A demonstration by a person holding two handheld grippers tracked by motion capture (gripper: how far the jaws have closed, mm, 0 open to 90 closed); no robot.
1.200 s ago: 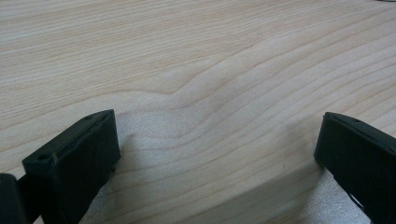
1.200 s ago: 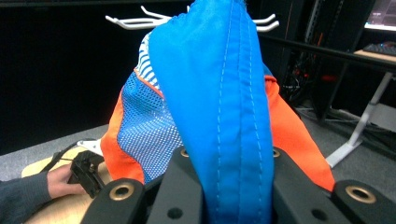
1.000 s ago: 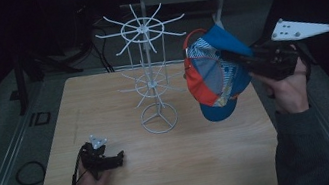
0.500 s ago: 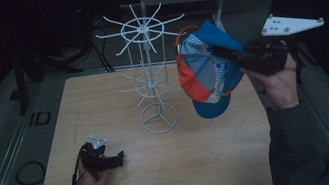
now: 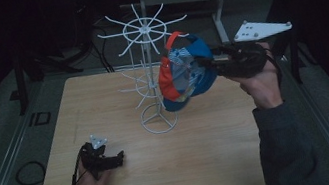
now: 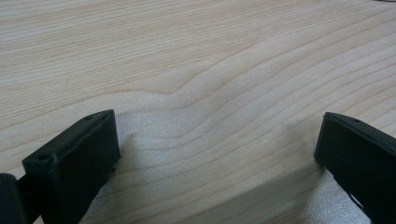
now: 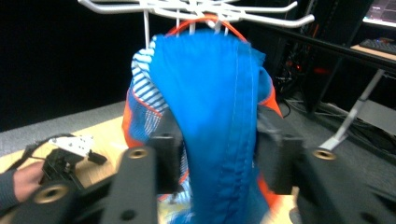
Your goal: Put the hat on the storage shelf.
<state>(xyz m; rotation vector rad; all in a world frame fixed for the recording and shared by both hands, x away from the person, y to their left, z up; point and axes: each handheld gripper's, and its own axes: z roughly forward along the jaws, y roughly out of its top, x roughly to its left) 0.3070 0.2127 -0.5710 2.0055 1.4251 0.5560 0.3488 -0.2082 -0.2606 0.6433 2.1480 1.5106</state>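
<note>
White wire rack [image 5: 150, 74] mid-table [image 5: 214, 160], cap [image 5: 184, 74] alongside

Blue/orange cap [image 5: 185, 76] w/ striped panel, white wire rack [image 5: 148, 65], light wood table [image 5: 205, 166]

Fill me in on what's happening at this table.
A person is hanging a blue and orange cap on a white wire rack that stands on the wooden table. The right gripper has the cap's blue fabric between its jaws, which have just been opening, and the cap's orange strap sits up at the rack's top prongs. The left gripper rests open on the table, holding nothing.
</note>
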